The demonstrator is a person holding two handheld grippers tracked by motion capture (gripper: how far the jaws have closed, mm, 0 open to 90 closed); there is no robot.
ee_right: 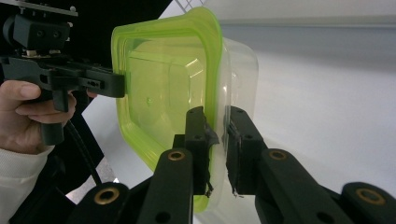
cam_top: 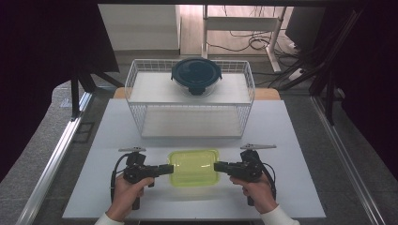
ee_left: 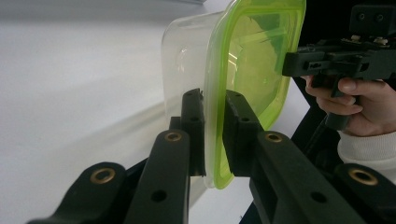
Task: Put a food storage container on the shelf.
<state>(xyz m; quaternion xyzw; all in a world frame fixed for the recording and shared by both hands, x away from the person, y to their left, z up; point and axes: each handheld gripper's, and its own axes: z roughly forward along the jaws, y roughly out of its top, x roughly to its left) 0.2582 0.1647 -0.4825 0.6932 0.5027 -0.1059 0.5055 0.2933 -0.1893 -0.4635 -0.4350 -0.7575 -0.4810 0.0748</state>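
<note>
A clear plastic box with a lime-green lid (cam_top: 194, 167) is at the near middle of the white table (cam_top: 117, 192), held from both sides. My left gripper (cam_top: 170, 168) is shut on the left rim of the lid. In the left gripper view its jaws (ee_left: 214, 107) pinch the green rim of the box (ee_left: 252, 60). My right gripper (cam_top: 217, 166) is shut on the right rim, and in the right gripper view it (ee_right: 217, 121) clamps the lid edge of the box (ee_right: 163, 88). I cannot tell whether the box rests on the table.
A white wire rack (cam_top: 190, 101) with two shelves stands behind the box. A round glass bowl with a dark blue lid (cam_top: 196, 75) sits on its top shelf. The table edges lie left, right and near, with metal rails beyond them.
</note>
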